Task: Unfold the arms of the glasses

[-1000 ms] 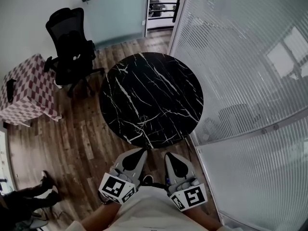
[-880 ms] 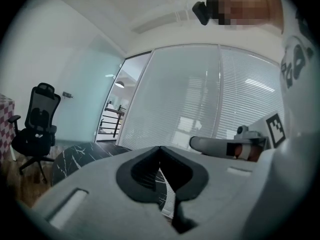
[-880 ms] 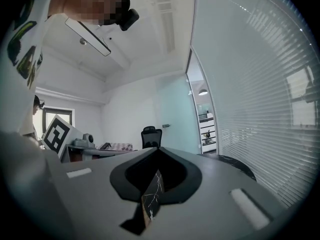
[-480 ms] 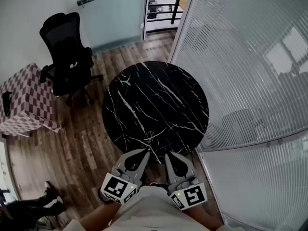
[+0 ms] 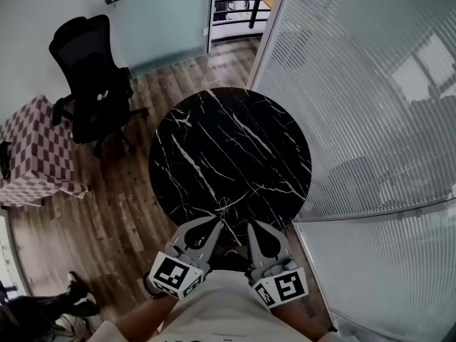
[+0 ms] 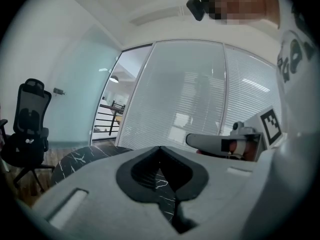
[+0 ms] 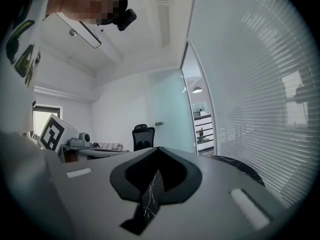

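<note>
I see no glasses in any view. A round black marble table with white veins fills the middle of the head view. My left gripper and right gripper are held side by side close to my body, their tips at the table's near edge. Both are shut with nothing between the jaws. In the left gripper view the shut left gripper points across the tabletop, with the right gripper beside it. The right gripper view shows the shut right gripper and the table's edge.
A black office chair stands left of the table on the wood floor. A table with a checked cloth is at the far left. A ribbed glass wall runs along the right. A doorway opens behind. Someone's feet show at the lower left.
Both grippers have moved forward together toward the table; their tips now reach its near edge. Both have stayed shut.
</note>
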`<state>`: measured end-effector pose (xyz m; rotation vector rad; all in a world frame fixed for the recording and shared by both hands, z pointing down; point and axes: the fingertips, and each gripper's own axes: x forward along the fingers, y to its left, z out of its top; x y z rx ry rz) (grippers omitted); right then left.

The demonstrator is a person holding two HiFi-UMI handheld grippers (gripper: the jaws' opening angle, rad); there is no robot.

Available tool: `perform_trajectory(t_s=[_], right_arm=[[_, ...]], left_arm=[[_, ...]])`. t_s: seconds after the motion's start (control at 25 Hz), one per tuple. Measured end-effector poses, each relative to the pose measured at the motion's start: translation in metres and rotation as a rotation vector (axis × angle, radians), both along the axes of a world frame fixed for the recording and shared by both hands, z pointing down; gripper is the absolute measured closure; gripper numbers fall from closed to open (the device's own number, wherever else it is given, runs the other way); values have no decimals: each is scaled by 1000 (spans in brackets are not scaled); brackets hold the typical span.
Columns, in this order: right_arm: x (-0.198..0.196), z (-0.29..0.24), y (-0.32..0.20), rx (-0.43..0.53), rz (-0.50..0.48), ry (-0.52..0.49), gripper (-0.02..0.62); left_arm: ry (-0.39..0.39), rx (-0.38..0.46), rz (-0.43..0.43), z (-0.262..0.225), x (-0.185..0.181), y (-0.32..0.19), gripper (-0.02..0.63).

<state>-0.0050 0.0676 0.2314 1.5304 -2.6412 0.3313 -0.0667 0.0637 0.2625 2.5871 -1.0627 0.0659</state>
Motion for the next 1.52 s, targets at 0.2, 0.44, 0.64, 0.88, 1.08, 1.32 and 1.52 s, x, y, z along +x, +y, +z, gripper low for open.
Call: perform_trajectory(t_s=[0.2, 0.44, 0.64, 0.88, 1.08, 1.32, 1.52], right_arm=[[18, 1, -12, -1, 16, -17, 595], [35, 2, -21, -16, -19, 0, 595], [43, 16, -28, -43, -44, 25, 595], [57, 53, -32, -107, -55, 44, 595], [61, 81, -28, -170, -85, 51, 595], [61, 96, -30, -213, -145, 105, 595], [60, 109, -38, -249, -240, 134, 594]], left_arm=[[-10, 6, -5, -2, 12, -4, 601], [-26, -17, -37, 2, 25, -11, 601], [-39, -43, -48, 12, 35, -13, 601], [-95, -101, -41, 50, 45, -13, 601], [-165, -144, -49, 83, 49, -10, 600], [-233, -179, -36, 109, 50, -10, 576], [-258, -200, -25, 128, 53, -18, 576]])
